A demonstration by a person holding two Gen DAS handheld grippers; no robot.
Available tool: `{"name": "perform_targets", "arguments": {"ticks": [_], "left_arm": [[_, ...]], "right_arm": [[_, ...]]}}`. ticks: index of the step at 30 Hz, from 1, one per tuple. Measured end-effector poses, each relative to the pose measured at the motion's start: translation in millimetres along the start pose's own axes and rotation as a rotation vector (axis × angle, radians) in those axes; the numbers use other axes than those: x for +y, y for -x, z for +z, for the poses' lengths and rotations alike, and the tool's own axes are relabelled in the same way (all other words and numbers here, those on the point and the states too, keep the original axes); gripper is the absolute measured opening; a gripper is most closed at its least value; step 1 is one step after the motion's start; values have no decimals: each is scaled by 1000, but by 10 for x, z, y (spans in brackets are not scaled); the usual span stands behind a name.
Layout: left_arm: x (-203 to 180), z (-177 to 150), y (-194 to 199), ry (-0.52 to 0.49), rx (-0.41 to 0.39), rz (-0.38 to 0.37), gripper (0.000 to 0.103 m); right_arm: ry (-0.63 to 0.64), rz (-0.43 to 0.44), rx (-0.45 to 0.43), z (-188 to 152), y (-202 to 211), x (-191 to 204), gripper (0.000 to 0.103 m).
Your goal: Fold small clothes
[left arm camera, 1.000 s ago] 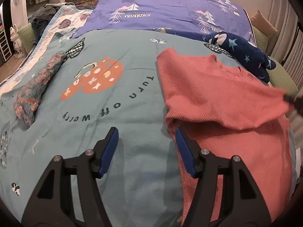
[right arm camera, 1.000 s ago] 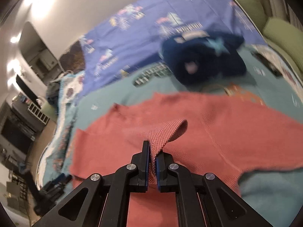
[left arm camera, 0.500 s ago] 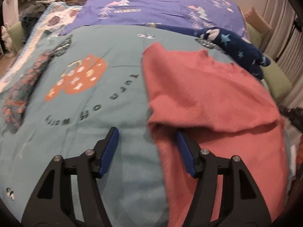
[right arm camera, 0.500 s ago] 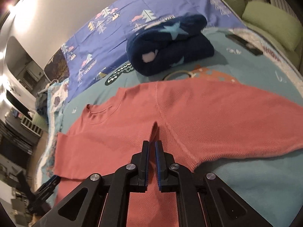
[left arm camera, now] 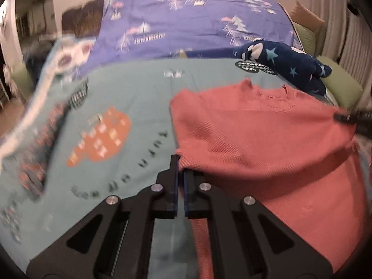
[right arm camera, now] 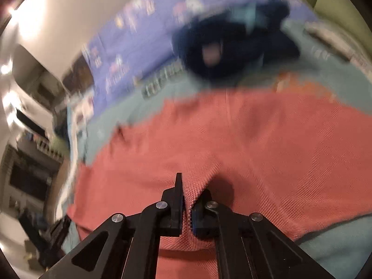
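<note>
A coral knit sweater lies on the teal bedspread, with a sleeve folded across its body. In the left wrist view, my left gripper is shut on the sweater's near left edge, and the fabric is pinched between the blue pads. In the right wrist view, my right gripper is shut on a raised fold of the sweater. The right gripper's tip shows at the sweater's far right edge. The left gripper appears dimly at the lower left of the right wrist view.
A dark blue star-patterned bundle lies behind the sweater's collar. A purple tree-print sheet covers the back of the bed. Green cushions sit at the right. A floral cloth lies along the left side.
My left gripper has gone from wide open to shut on the sweater's left edge. The right gripper's fold stands up again after lying nearly flat. Both views blur with motion.
</note>
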State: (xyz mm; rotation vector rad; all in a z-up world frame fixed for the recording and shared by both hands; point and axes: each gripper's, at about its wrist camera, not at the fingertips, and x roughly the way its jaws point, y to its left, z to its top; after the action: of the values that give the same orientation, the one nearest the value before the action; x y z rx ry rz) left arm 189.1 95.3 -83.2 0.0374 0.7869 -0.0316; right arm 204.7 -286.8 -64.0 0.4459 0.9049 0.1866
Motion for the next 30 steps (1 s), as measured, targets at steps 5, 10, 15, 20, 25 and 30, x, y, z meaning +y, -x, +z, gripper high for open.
{"name": "perform_targets", "arguments": {"ticks": [5, 10, 15, 20, 25, 30], "left_arm": [[-13, -122, -193, -42, 65, 3, 15], [96, -247, 4, 6, 49, 3, 34], [210, -421, 244, 58, 56, -62, 42], [134, -643, 177, 8, 103, -25, 56], [298, -731, 332, 60, 108, 12, 48], [398, -973, 755, 172, 102, -312, 49]], "right_arm": [[46, -98, 124, -51, -202, -121, 9], [4, -71, 73, -181, 92, -343, 22], [59, -67, 66, -402, 434, -323, 24], [127, 12, 187, -795, 429, -189, 24], [178, -66, 153, -1091, 629, -359, 23], [142, -80, 93, -1255, 1133, -620, 25]]}}
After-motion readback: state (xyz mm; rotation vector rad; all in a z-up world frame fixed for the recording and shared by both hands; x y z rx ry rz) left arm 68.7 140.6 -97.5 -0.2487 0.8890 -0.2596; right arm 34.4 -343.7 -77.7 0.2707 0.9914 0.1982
